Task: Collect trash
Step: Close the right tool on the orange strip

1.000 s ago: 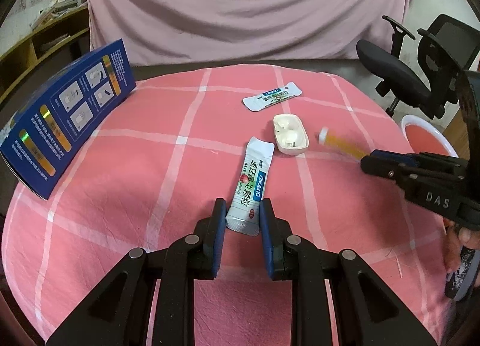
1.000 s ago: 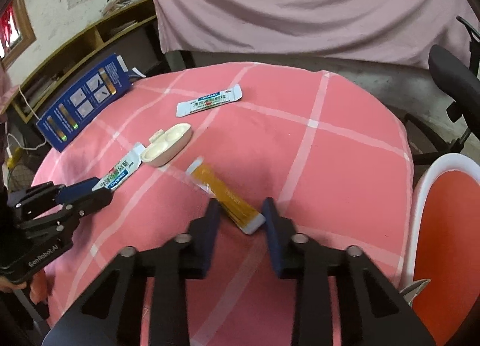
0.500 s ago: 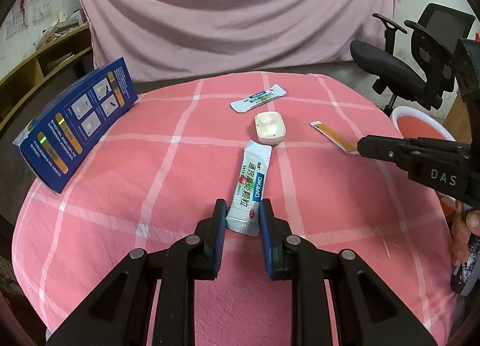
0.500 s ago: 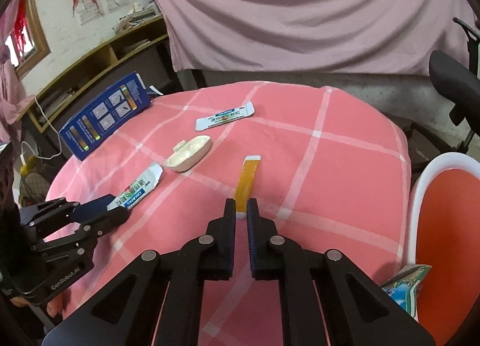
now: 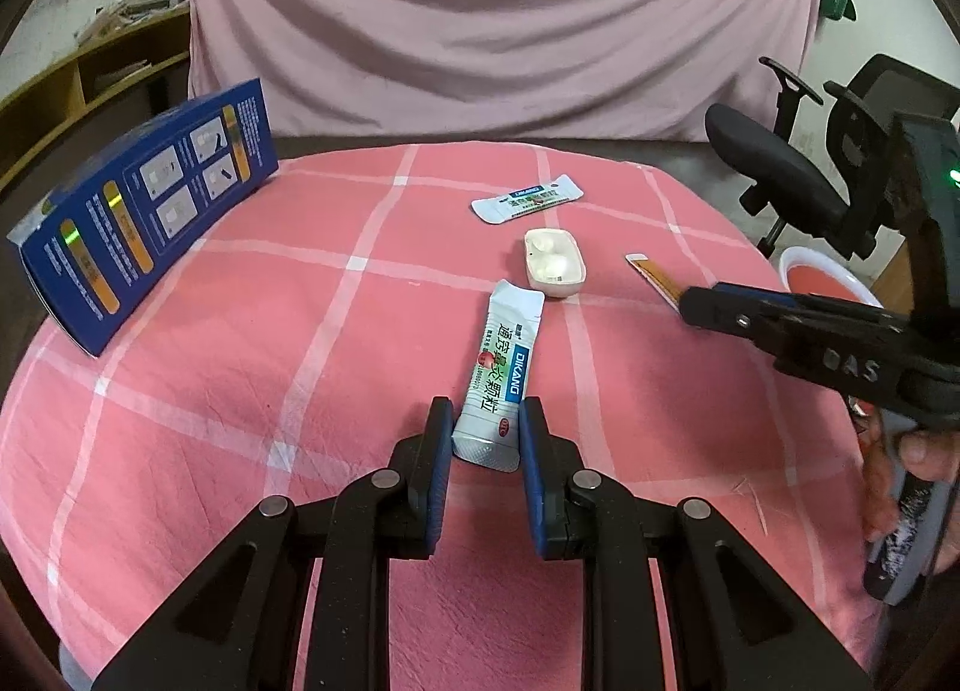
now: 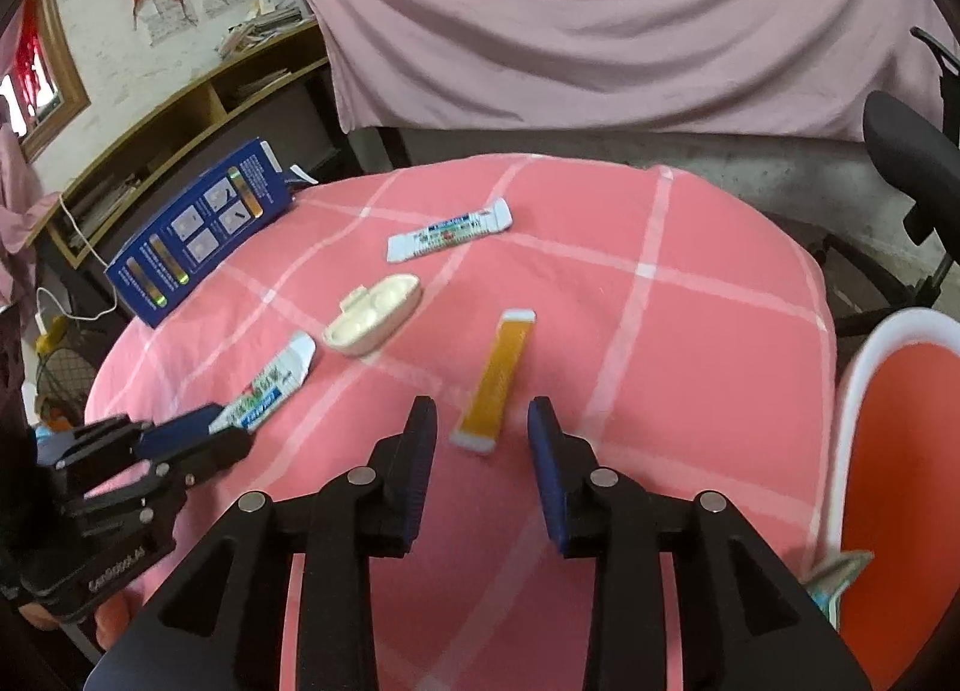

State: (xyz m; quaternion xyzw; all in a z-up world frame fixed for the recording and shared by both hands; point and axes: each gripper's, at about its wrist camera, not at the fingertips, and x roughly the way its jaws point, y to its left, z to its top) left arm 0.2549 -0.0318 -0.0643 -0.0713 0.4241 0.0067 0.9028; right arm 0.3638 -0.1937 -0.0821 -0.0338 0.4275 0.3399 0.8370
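Trash lies scattered on the pink checked tablecloth (image 5: 240, 367): a white DIKANG sachet (image 5: 501, 373) sits with its crimped near end right between the fingers of the left gripper (image 5: 485, 439), whose jaws stand narrowly apart on either side of it; whether the pads actually touch it, hard to say. Over on the other side, the right gripper (image 6: 483, 439) is spread wide, and an orange sachet (image 6: 497, 382) lies on the cloth with its near end between the two blue pads, touching neither. Ahead of both tools, a white plastic tray (image 6: 372, 314) rests between the two sachets, and farther out a second white sachet (image 6: 449, 229) lies flat. Far left of the left gripper stands a blue box (image 5: 144, 211), tilted. Beside the right gripper's right finger, an orange bin (image 6: 900, 451) with a white rim.
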